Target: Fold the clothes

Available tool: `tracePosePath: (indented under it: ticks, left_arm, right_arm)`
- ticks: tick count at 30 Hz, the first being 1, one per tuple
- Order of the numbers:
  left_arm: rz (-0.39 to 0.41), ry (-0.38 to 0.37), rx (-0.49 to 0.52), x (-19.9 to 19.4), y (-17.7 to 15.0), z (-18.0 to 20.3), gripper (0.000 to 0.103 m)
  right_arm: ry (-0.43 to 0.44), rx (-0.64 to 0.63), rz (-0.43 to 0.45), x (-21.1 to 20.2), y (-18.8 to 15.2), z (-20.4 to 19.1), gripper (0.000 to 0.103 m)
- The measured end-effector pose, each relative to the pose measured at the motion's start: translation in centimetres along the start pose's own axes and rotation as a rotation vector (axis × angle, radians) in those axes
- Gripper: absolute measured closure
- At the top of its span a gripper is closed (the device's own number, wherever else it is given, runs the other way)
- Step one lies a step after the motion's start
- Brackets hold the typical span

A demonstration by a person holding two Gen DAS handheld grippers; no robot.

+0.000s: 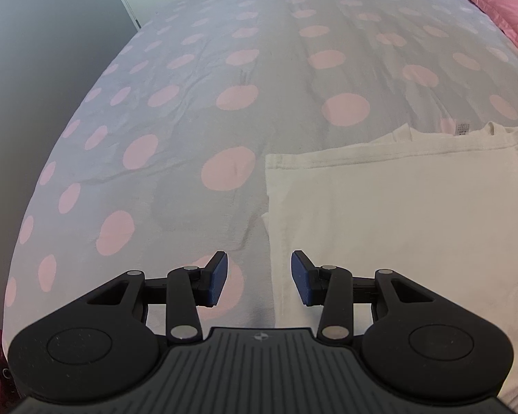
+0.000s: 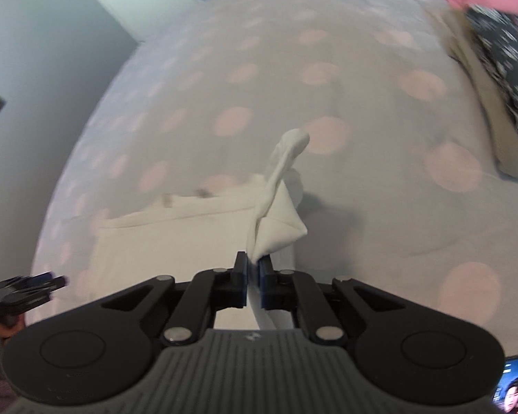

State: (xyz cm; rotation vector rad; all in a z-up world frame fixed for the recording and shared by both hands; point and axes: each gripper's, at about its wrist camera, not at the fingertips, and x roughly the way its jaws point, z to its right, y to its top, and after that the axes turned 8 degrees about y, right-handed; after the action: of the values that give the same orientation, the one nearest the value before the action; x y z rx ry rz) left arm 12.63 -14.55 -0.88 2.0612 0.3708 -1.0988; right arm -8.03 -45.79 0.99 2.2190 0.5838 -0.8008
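Right gripper (image 2: pixel 253 262) jaws pinching a lifted corner of the white shirt (image 2: pixel 190 238) above the bed (image 2: pixel 380 131), left gripper (image 1: pixel 259 276) jaws spread, empty

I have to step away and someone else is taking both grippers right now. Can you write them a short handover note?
Right gripper: shut on a bunched edge of the white shirt, lifted off the bed.
Left gripper: open, holding nothing, hovering over the shirt's left edge.
Shirt: mostly flat on the spotted bed cover, pink pillow at the far right.
Done: the left side looks folded in to a straight edge.
Left: carry the right-hand fold across, lay it flat, then finish folding.
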Motion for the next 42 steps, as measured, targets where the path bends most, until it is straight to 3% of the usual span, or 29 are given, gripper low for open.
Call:
tracePosePath:
  ticks: [6,9,18,27,33,36,37,42]
  left_arm:
    - [0.024,-0.071,-0.058,-0.5,-0.7,-2.2,0.064]
    - [0.026,-0.112,-0.085,-0.4,-1.3,-3.5,0.07]
    - [-0.021,-0.108,-0.157,0.6,-2.8,-6.4,0.071]
    - [-0.023,-0.104,-0.176,0.6,-3.2,-7.4,0.071]
    - [-0.036,-0.098,-0.159,0.8,-3.4,-7.3,0.071]
    - [-0.036,-0.101,-0.15,0.8,-3.5,-7.2,0.071]
    - [-0.036,-0.101,-0.147,0.8,-3.6,-7.1,0.071]
    - [-0.027,-0.121,-0.158,0.4,-3.9,-7.2,0.071]
  right_arm:
    - [0.102,-0.045,-0.025,1.7,0.5,-8.3,0.096]
    - [0.121,-0.087,-0.062,3.9,0.8,-12.2,0.096]
    - [0.191,-0.122,-0.214,15.3,-0.1,-20.9,0.096]
    - [0.126,-0.053,-0.301,26.7,-2.1,-22.5,0.096]
    - [0.103,-0.025,-0.318,29.0,-2.5,-21.6,0.095]
    - [0.12,-0.003,-0.317,29.5,-2.4,-21.6,0.082]
    - [0.13,-0.011,-0.313,29.1,-2.3,-21.8,0.072]
    - [0.213,-0.05,-0.288,25.2,-1.9,-22.7,0.067]
